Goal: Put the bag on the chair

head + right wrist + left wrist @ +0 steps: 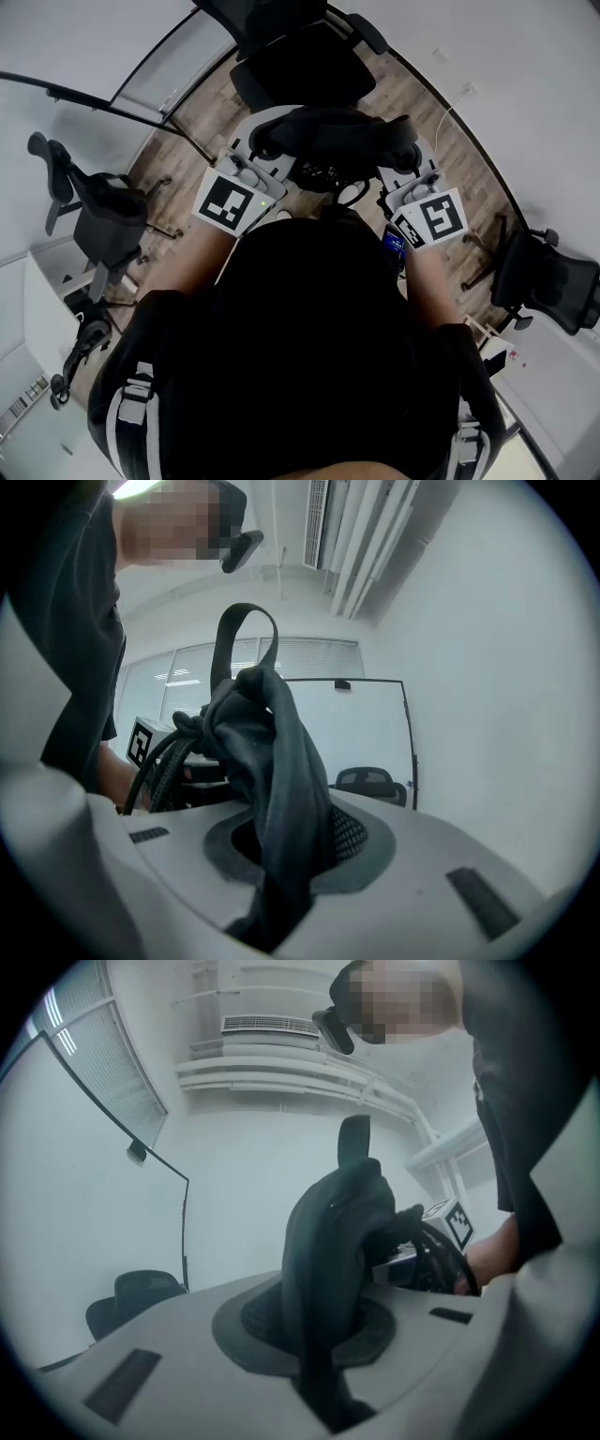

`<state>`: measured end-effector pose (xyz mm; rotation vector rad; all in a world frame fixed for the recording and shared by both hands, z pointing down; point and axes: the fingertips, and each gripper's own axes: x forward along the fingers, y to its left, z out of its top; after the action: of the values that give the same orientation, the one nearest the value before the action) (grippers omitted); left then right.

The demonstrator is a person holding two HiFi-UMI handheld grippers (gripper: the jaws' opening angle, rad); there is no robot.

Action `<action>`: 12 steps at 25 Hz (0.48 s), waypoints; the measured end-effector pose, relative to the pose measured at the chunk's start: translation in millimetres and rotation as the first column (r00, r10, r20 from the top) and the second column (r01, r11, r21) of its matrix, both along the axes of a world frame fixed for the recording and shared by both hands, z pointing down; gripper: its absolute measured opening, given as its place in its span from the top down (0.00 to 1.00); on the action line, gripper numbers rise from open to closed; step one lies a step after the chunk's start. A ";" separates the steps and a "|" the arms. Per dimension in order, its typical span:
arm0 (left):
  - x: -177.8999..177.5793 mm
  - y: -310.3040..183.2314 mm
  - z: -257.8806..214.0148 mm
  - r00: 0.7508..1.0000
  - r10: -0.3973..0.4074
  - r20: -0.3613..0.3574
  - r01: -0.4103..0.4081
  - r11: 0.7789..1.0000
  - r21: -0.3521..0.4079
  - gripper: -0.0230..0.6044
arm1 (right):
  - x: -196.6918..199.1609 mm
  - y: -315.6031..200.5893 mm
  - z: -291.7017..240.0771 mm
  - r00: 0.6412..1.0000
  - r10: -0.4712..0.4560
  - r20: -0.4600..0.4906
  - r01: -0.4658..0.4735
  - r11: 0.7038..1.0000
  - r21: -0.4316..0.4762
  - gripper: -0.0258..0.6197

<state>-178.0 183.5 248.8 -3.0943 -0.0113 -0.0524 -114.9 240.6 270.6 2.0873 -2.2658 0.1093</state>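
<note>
Head view: bag (328, 139) hung between left claw (265, 148) and right claw (405, 161), near the chair (300, 61) but not on it; left gripper view, then right gripper view: each claw was clenched on a thin fold of bag fabric, which might slip out under the load.

Chair (300, 66) — top past upper edge

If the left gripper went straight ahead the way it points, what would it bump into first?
The black bag: the left gripper is shut on it right now. Beyond that, the black bag hides the line, and the chair seems off to one side.
</note>
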 end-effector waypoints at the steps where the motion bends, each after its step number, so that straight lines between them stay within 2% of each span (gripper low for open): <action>1: 10.0 -0.3 0.5 1.000 -0.009 0.000 0.009 1.000 -0.003 0.90 | 10.4 -1.0 0.7 1.000 -0.009 0.000 0.009 1.000 -0.002 0.84; 12: 113.8 -8.2 8.0 0.993 -0.118 0.005 0.118 0.993 0.014 0.90 | 119.2 -16.8 6.3 0.996 -0.084 -0.023 0.084 0.996 0.008 0.84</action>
<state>-64.2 175.3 256.8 -3.0780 0.1707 -0.0649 4.4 223.9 276.8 1.9832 -2.3408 0.0718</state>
